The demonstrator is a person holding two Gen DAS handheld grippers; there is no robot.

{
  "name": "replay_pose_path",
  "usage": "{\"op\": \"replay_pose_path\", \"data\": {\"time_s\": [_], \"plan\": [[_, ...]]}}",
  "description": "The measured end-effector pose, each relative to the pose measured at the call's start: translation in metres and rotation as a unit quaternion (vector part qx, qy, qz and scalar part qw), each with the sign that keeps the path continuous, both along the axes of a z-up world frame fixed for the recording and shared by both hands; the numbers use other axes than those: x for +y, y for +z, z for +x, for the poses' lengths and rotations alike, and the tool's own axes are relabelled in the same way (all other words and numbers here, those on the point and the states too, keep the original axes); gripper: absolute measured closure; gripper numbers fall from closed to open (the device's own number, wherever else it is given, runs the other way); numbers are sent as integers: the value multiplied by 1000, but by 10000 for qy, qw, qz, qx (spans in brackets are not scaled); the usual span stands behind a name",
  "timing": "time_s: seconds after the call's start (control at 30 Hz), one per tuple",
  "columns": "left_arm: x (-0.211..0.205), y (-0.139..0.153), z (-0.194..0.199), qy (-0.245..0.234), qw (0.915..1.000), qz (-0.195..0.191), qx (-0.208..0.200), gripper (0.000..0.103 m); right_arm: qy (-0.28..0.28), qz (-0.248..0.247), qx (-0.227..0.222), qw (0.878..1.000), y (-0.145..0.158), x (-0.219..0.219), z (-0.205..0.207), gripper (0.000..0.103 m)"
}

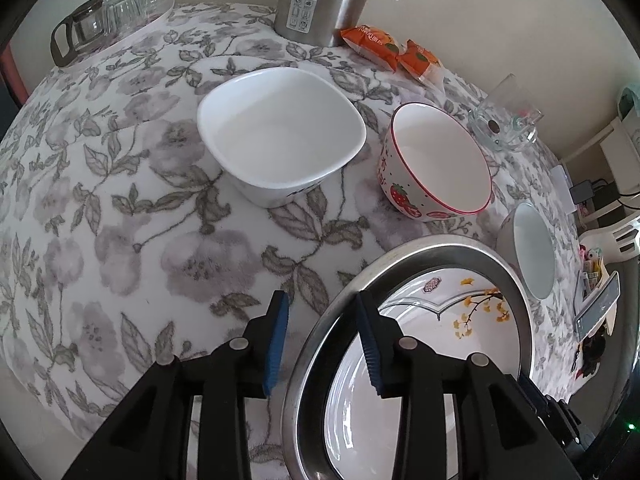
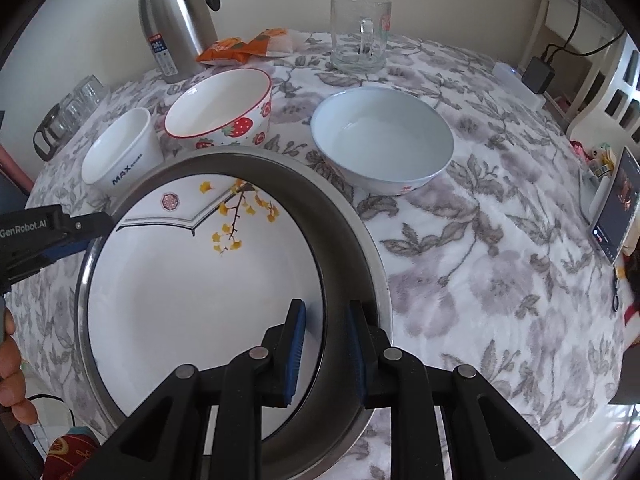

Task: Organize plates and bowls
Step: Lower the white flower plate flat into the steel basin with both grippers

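Blue ribbed pads of the right gripper (image 2: 323, 354) clamp the rim of the round stainless-steel basin (image 2: 362, 240), which holds a glossy white ceramic plate (image 2: 200, 288) with yellow blossoms. At the basin's opposite edge, the left gripper (image 1: 322, 342) straddles the rim, jaws slack. Beyond the basin stand a strawberry-patterned bowl (image 2: 240, 120), a square white bowl (image 1: 280, 136) and a pale round bowl (image 2: 380, 140) on plush floral cloth (image 2: 500, 260).

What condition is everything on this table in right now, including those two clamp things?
Pan: upright, plate inside.
Plate: flat in the pan, empty.
Square bowl: upright, empty.
Strawberry bowl: upright, empty.
Pale bowl: upright, empty.
Glass mug: upright, empty.
Left gripper: jaws open, astride the pan's rim.
Right gripper: astride the pan's rim; grip unclear.
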State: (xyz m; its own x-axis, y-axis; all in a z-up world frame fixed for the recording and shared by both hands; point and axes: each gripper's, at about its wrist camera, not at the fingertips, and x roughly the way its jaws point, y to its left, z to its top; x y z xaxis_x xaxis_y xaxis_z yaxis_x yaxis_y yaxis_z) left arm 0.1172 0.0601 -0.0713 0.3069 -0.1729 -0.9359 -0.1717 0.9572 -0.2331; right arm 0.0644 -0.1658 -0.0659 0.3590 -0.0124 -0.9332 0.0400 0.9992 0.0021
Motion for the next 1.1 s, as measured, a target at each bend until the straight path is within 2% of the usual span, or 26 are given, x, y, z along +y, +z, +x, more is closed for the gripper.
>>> {"op": "replay_pose_path", "data": {"time_s": [0.07,0.13,0.2,0.33,0.43,0.6,0.87,1.1], "plan": [[0,0,0,8,10000,5,0,66,-23,167,62,9998,-1,-3,0,79],[0,0,0,9,10000,17,0,66,-98,543,56,9985,2,-10,-2,78],[-1,0,0,-1,10000,38,-3,66,-193,888,-101,9958,11,-18,-5,78],[0,0,0,6,10000,-18,2,66,-448,1007,-408,9931,24,-37,-7,78],[0,0,-1,10,10000,-38,5,66,-860,1228,-328,9881,17,-59,-8,78],[-3,1,-2,-52,9999,-120,-10,66,-1033,1610,-90,9815,5,-71,-7,78],[0,-2,-2,9,9992,-393,30,67,-957,1651,147,9815,-6,-65,-8,79],[1,-3,-2,57,9989,-471,29,67,-861,1521,105,9846,-5,-58,-8,80]]}}
